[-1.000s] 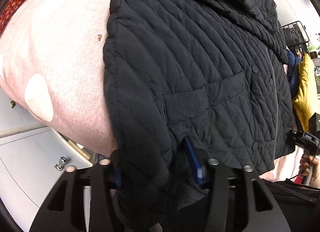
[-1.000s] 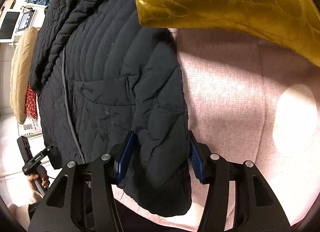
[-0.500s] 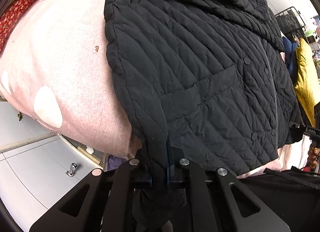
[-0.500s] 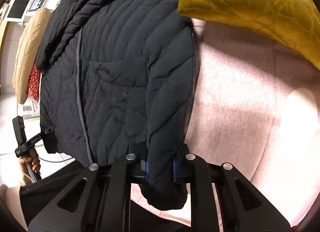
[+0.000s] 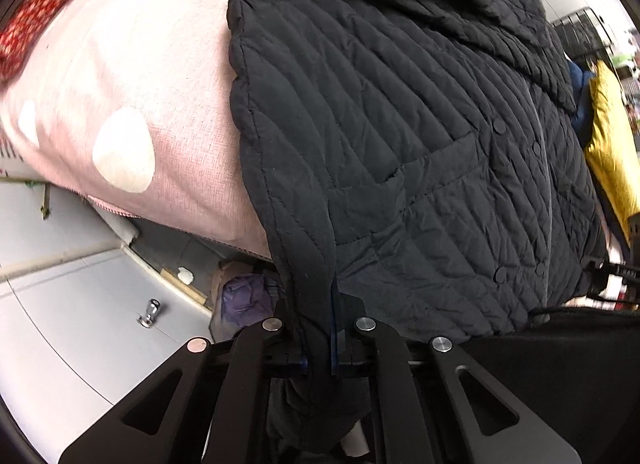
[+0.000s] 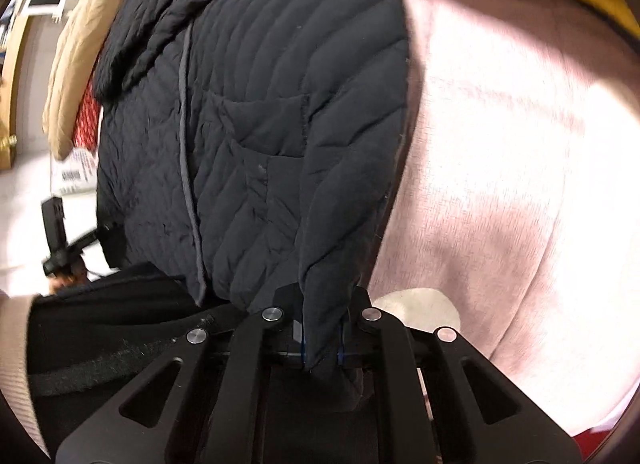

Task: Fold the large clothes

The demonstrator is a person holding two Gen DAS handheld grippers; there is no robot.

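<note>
In the left wrist view, a black quilted jacket (image 5: pixel 400 136) is seen spread over a pink cover (image 5: pixel 132 76) with white dots; the jacket fills the centre and the right of the frame, and the cover is at the upper left. The left gripper (image 5: pixel 318 348) is at the bottom centre, and its jaws have just been closing: they are now pressed together on the lower left corner of the jacket, whose hem is pinched between the blue pads and hangs down below them. A yellow cloth (image 5: pixel 612 144) is visible at the right edge, and a grey floor (image 5: pixel 60 304) at the lower left. In the right wrist view, the same jacket (image 6: pixel 256 116) occupies the centre and the upper left, while the pink cover (image 6: pixel 500 164) takes the right half of the frame. The right gripper (image 6: pixel 322 344) is at the bottom centre; its jaws have also just been closing, and they are clamped on the other lower corner of the jacket, with the fabric squeezed between the pads. At the left edge the other hand-held tool (image 6: pixel 56 232) is seen, a little blurred.
</note>
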